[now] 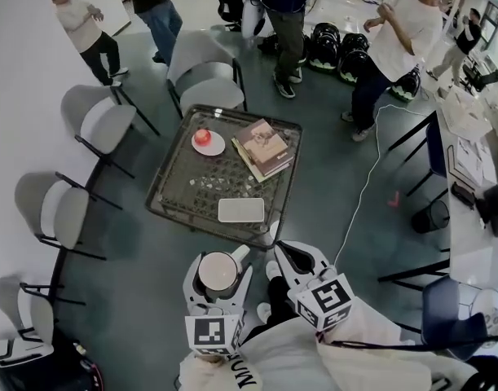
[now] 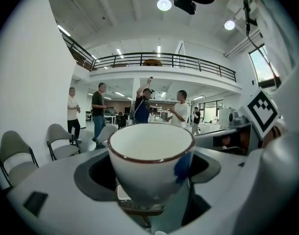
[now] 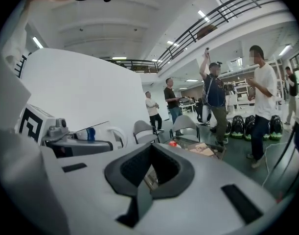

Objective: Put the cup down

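Observation:
A white cup [image 1: 218,274] with a dark red rim is held upright in my left gripper [image 1: 219,261], over the floor just short of the low table's [image 1: 169,187] near edge. In the left gripper view the cup [image 2: 150,153] fills the middle, with the left gripper [image 2: 150,176] shut on its lower body. Just to its right, my right gripper [image 1: 283,255] is shut with nothing in it. In the right gripper view the right gripper [image 3: 152,146] has its dark pads meeting at the tip. On the table's far side lies a white saucer [image 1: 209,143] with a small red thing on it.
The table also carries a stack of books [image 1: 265,147] and a flat white slab [image 1: 241,209]. Grey chairs [image 1: 102,120] line the wall at left and one [image 1: 204,76] stands behind the table. Several people stand beyond. A white cable [image 1: 359,198] runs across the floor at right.

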Tool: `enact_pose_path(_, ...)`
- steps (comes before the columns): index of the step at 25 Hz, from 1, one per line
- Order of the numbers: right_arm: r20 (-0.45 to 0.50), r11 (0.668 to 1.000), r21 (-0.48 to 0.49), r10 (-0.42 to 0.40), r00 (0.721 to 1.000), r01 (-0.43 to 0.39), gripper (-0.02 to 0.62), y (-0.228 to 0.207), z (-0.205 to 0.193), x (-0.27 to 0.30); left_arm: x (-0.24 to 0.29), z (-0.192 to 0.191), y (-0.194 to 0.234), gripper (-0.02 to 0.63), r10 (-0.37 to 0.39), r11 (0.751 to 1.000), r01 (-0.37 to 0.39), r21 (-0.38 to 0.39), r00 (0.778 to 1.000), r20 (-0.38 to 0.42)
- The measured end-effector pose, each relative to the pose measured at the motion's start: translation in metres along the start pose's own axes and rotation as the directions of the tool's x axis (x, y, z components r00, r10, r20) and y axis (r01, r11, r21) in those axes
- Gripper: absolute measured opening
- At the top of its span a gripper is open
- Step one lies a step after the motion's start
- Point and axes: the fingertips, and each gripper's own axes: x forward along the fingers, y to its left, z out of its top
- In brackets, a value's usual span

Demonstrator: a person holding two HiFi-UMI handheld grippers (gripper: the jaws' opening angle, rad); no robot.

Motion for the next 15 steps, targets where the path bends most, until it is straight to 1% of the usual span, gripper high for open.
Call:
enact_pose_path(4, -0.018, 1.0, 0.004, 0.008, 1.0, -0.008, 0.006, -0.014, -0.001, 0.02, 0.026, -0.005, 0.01, 0.413, 0.011, 1.0, -0.011, -0.002, 1.0, -0.02)
enact_pose_path(9, -0.036, 1.0, 0.008, 0.003, 0.999, -0.003, 0.006, -0.037, 0.003, 0.045, 0.06, -0.008, 0.027, 0.413, 0.012, 1.0, -0.013, -0.023, 0.999, -0.031)
enact_pose_path(15, -0.068, 1.0, 0.025, 0.007, 0.998, -0.005, 0.006, -0.062, -0.004, 0.076, 0.1, -0.02, 0.044, 0.413, 0.017, 1.0, -0.018, -0.025, 0.998, -0.052)
